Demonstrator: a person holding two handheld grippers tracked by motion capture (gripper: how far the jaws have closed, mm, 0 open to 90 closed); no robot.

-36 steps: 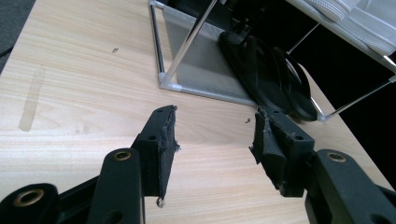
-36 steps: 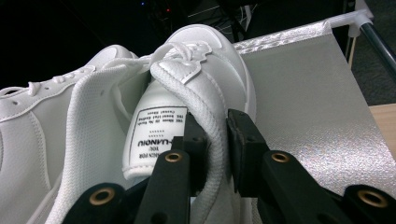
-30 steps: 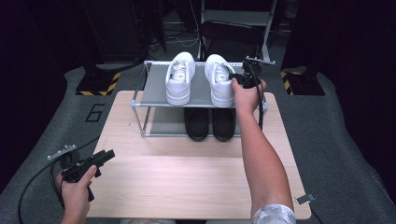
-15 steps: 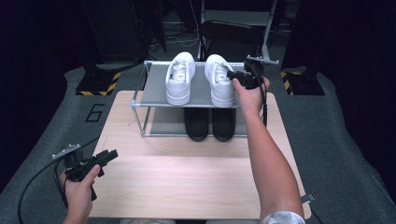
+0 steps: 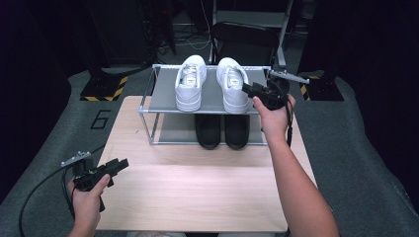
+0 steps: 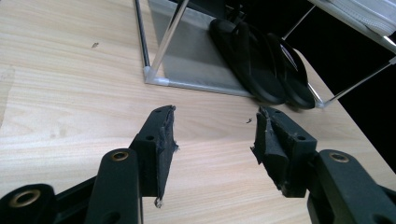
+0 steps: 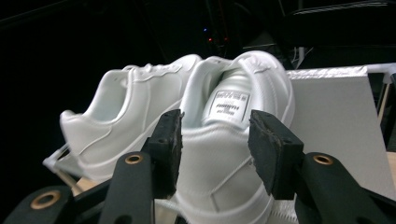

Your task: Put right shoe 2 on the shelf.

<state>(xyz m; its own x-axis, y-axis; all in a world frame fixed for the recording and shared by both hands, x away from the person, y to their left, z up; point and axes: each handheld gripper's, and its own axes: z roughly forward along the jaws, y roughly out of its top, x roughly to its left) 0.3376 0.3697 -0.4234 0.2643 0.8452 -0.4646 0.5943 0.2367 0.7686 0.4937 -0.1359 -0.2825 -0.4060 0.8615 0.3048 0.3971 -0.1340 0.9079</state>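
My right gripper (image 5: 248, 89) has just spread, off the white sneaker (image 5: 232, 91): clean leather, label inside. Left gripper (image 5: 120, 164) gapes empty

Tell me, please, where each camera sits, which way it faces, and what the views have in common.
High view: above the person's side, facing forward and down on the table and rack; both forearms and grippers show.
Left gripper view: on the left gripper, low over the table, facing the black shoes; open jaws.
Right gripper view: on the right gripper, facing the white shoes; jaws just opened.
All views share the rack.
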